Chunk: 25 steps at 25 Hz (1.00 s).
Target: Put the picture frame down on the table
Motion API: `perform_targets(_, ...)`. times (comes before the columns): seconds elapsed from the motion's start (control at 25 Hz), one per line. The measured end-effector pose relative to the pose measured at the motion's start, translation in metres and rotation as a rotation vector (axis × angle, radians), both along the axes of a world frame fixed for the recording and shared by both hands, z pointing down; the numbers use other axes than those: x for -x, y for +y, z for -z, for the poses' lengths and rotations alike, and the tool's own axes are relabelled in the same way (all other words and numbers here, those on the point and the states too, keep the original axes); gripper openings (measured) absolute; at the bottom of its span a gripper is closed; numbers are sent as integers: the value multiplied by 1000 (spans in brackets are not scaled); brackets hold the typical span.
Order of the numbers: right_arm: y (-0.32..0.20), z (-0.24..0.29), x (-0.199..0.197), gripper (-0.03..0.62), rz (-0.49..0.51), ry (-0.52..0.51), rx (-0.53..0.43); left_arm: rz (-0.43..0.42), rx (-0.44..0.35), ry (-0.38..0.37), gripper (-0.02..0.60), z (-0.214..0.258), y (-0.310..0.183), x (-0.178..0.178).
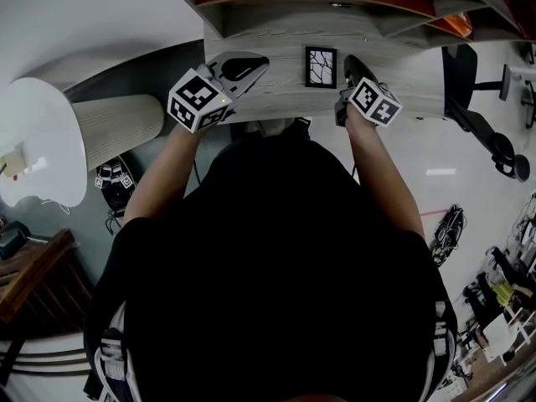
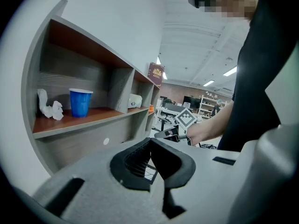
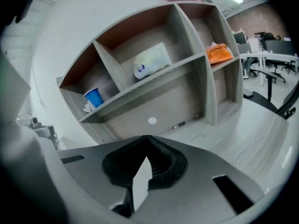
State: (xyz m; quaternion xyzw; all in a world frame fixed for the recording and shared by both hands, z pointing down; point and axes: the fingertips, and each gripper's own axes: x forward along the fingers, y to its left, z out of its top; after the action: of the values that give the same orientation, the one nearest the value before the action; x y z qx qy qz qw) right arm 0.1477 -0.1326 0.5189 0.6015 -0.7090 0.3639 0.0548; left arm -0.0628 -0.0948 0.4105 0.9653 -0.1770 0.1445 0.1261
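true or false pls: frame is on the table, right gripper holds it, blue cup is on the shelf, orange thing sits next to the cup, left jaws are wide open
1. The picture frame lies on the table between the two grippers. True.
2. The right gripper holds the frame. False: its jaws are together on nothing, and the frame lies beside it.
3. A blue cup stands on the shelf. True.
4. The orange thing shares the cup's compartment. False: it sits in a compartment at the other end.
5. The left gripper has its jaws wide open. False: they are together.
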Motion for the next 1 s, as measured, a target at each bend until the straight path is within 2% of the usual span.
perform_targets(0.16, 1, 27, 7, 6, 35, 61, -96, -14, 4, 1, 18, 0, 4, -5)
perform_targets(0.48, 11, 70, 13, 6, 77, 122, -222, -11, -3, 2, 18, 3, 4, -4)
perform_targets(1.0, 23, 95, 15, 6, 149, 221, -283, 5, -27, 2, 18, 7, -5, -3)
